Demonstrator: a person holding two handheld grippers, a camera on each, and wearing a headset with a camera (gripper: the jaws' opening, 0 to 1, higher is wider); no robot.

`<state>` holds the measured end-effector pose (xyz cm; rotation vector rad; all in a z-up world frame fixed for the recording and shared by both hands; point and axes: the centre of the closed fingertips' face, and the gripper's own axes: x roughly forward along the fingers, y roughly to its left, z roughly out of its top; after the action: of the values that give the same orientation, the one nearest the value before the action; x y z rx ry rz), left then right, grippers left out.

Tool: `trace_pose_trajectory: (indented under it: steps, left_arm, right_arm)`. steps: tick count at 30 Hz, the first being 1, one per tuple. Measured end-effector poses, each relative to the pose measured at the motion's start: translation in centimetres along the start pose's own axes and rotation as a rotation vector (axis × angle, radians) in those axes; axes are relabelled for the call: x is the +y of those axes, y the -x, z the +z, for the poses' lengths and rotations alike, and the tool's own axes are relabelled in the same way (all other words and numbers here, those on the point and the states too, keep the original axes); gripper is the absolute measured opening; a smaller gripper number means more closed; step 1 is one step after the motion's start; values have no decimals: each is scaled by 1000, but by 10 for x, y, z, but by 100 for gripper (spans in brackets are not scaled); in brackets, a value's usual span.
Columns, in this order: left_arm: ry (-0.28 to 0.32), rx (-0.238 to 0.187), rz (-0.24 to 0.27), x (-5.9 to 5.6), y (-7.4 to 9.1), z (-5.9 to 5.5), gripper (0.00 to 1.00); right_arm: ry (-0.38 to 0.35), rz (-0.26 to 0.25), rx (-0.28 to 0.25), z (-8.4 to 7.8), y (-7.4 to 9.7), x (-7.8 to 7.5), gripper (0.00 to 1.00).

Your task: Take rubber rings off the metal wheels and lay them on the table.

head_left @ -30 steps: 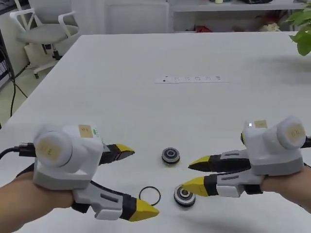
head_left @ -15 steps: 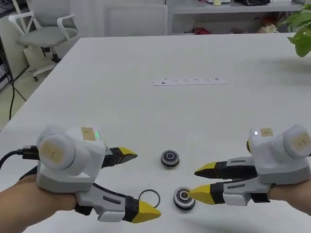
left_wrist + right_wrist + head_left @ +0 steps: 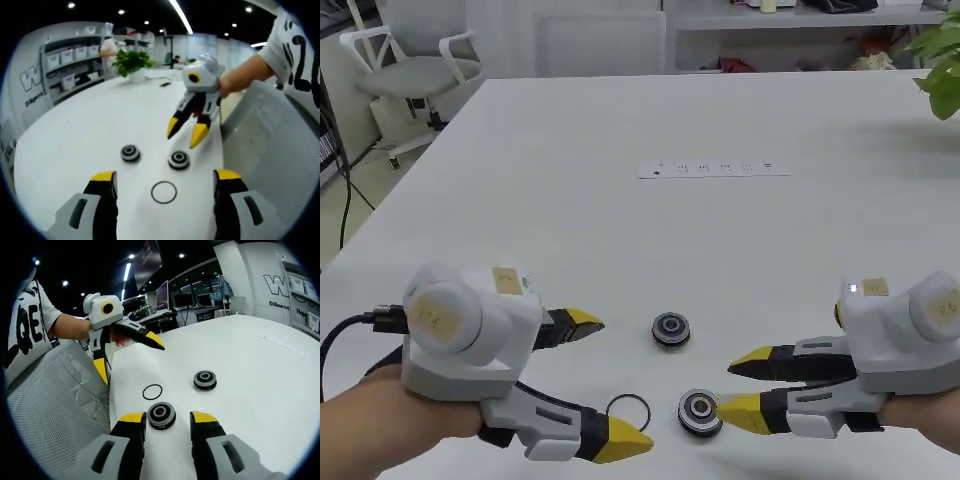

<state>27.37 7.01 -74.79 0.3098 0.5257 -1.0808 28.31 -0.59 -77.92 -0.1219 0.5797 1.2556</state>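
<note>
Two metal wheels stand on the white table point(image 3: 620, 230). The near wheel point(image 3: 700, 408) point(image 3: 161, 415) point(image 3: 179, 160) wears a black rubber ring and sits just off the tips of my right gripper point(image 3: 730, 388) point(image 3: 167, 417), which is open and closest to the wheel with one yellow tip. The far wheel point(image 3: 670, 328) point(image 3: 205, 380) point(image 3: 130, 153) stands apart. A loose rubber ring point(image 3: 628, 408) point(image 3: 164, 192) point(image 3: 152, 391) lies flat between the wide-open jaws of my left gripper point(image 3: 605, 380) point(image 3: 165, 176), which holds nothing.
A flat white power strip point(image 3: 713, 168) lies further back at mid-table. A green plant point(image 3: 940, 60) stands at the far right edge, an office chair point(image 3: 415, 60) off the far left corner. A mesh chair back point(image 3: 55, 400) is close behind the table's near edge.
My right gripper has drawn back to the right and toward the table's near edge, so its tips now sit beside the near wheel instead of reaching over it. The left gripper has barely moved.
</note>
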Motion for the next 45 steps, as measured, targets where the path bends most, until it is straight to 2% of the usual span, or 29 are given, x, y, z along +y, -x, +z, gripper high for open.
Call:
trace_pose_trajectory:
  steps: [24, 45]
  left_arm:
    - [-5, 11, -18, -1, -11, 0, 78]
    - [-25, 35, -43, -5, -23, -2, 76]
  right_arm:
    - [-4, 8, 8, -9, -2, 2, 33]
    - [34, 6, 42, -17, -3, 6, 33]
